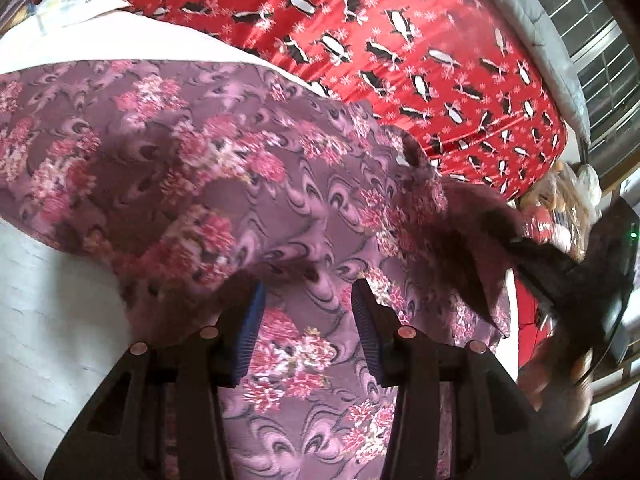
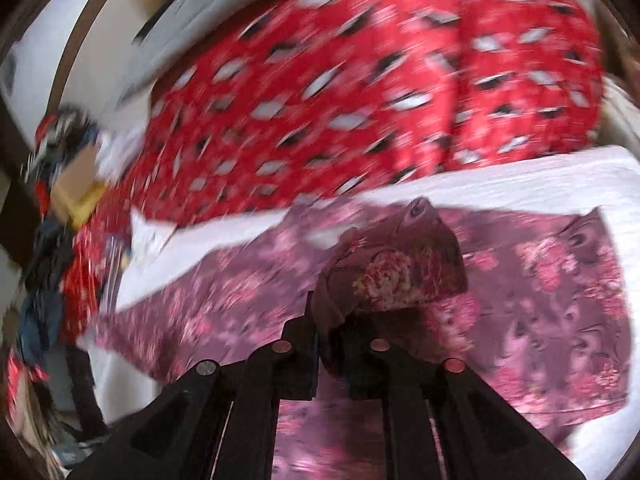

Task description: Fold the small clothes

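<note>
A purple garment with pink flowers (image 1: 192, 168) lies spread on a white cloth-covered surface (image 1: 52, 320). My left gripper (image 1: 308, 292) is open just above the garment, its blue-padded fingers (image 1: 250, 332) apart with cloth showing between them. My right gripper (image 2: 330, 320) is shut on a lifted edge of the same garment (image 2: 400, 276), holding it bunched above the flat part (image 2: 560, 300). The right gripper also shows in the left wrist view (image 1: 560, 268) at the right, with cloth hanging from it.
A red blanket with black and white penguins (image 1: 400, 48) lies beyond the garment. A pile of dark and red clothes (image 2: 52, 216) sits at the left in the right wrist view. A window with bars (image 1: 580, 20) is at the far right.
</note>
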`<state>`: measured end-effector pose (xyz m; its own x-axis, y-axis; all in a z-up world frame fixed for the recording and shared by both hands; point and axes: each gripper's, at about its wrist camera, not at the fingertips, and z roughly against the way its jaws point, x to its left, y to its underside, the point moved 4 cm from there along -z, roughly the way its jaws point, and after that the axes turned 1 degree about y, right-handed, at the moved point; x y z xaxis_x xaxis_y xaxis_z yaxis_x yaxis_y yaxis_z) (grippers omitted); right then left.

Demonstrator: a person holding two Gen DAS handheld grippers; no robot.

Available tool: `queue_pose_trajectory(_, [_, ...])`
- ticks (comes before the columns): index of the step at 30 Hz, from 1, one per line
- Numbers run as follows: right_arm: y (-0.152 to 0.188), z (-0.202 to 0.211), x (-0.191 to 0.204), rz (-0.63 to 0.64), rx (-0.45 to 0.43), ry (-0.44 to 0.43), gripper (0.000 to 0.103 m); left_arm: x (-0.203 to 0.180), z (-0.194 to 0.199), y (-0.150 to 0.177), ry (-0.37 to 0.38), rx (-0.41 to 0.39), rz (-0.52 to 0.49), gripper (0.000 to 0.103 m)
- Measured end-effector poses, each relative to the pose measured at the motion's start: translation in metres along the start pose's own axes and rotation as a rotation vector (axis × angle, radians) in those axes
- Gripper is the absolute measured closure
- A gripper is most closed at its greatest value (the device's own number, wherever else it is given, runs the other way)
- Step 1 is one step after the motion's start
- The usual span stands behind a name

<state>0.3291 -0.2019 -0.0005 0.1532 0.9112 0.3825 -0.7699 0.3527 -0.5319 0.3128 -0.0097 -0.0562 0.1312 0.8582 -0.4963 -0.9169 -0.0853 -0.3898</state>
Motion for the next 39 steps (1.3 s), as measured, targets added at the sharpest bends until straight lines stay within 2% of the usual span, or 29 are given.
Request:
queue_pose_trajectory(3, [0.024,-0.028,0.029,0.034,0.08,-0.035,0.083,0.004,0.007,-0.004,0.021,-0.012,0.014,0.06])
queue_pose_trajectory(4, [0.036,-0.037,0.038,0.049,0.117,-0.043,0.077,0.006,0.008,-0.005,0.041,-0.012,0.027,0.06])
queue_pose_trajectory(6, [0.058,-0.047,0.048,0.093,0.172,-0.05,0.073,0.007,0.009,-0.006,0.093,-0.001,0.054,0.06])
queue_pose_trajectory(9, [0.078,-0.039,0.053,0.15,0.186,-0.059,0.069,0.0,0.006,-0.006,0.145,0.025,0.054,0.06])
queue_pose_trajectory(10, [0.081,-0.034,0.052,0.156,0.183,-0.067,0.069,-0.006,0.006,-0.006,0.158,0.033,0.042,0.054])
queue_pose_trajectory(11, [0.083,-0.027,0.049,0.152,0.183,-0.076,0.069,-0.011,0.005,-0.005,0.165,0.043,0.026,0.048])
queue_pose_trajectory(12, [0.086,-0.018,0.043,0.134,0.18,-0.092,0.069,-0.016,0.003,-0.003,0.163,0.052,0.007,0.036])
queue_pose_trajectory(13, [0.087,-0.011,0.037,0.121,0.178,-0.097,0.069,-0.022,0.0,0.0,0.162,0.056,-0.009,0.032])
queue_pose_trajectory(15, [0.091,0.006,0.018,0.093,0.173,-0.081,0.068,-0.031,-0.009,0.003,0.168,0.072,-0.026,0.031])
queue_pose_trajectory(18, [0.097,0.029,-0.007,0.058,0.161,-0.058,0.068,-0.035,-0.023,0.002,0.162,0.077,0.017,0.03])
queue_pose_trajectory(21, [0.1,0.049,-0.028,0.007,0.142,-0.042,0.068,-0.038,-0.026,-0.002,0.137,-0.008,0.036,0.031])
queue_pose_trajectory(22, [0.1,0.057,-0.037,-0.008,0.133,-0.037,0.068,-0.039,-0.027,-0.004,0.127,-0.038,0.042,0.04])
queue_pose_trajectory(23, [0.1,0.064,-0.044,-0.02,0.122,-0.028,0.068,-0.039,-0.027,-0.005,0.122,-0.064,0.042,0.057])
queue_pose_trajectory(24, [0.099,0.073,-0.052,-0.032,0.103,-0.017,0.068,-0.04,-0.027,-0.006,0.12,-0.08,0.035,0.098])
queue_pose_trajectory(26, [0.093,0.086,-0.067,-0.057,0.063,0.008,0.068,-0.039,-0.024,-0.009,0.119,-0.1,0.035,0.098])
queue_pose_trajectory(28, [0.082,0.099,-0.088,-0.093,0.007,0.051,0.067,-0.034,-0.007,-0.016,0.109,-0.173,0.04,0.098])
queue_pose_trajectory(31, [0.068,0.111,-0.124,-0.196,-0.07,0.104,0.061,-0.021,0.024,-0.031,0.01,-0.291,0.026,0.098])
queue_pose_trajectory(32, [0.066,0.112,-0.137,-0.233,-0.088,0.114,0.06,-0.015,0.029,-0.034,-0.011,-0.308,0.029,0.098])
queue_pose_trajectory(35, [0.059,0.095,-0.174,-0.363,-0.083,0.135,0.059,0.005,0.024,-0.037,0.003,-0.278,0.077,0.098])
queue_pose_trajectory(38, [0.057,0.063,-0.185,-0.426,-0.026,0.107,0.059,0.006,0.011,-0.036,-0.023,-0.239,0.074,0.098])
queue_pose_trajectory(39, [0.057,0.049,-0.183,-0.437,0.002,0.073,0.06,0.006,0.008,-0.036,-0.024,-0.231,0.07,0.098])
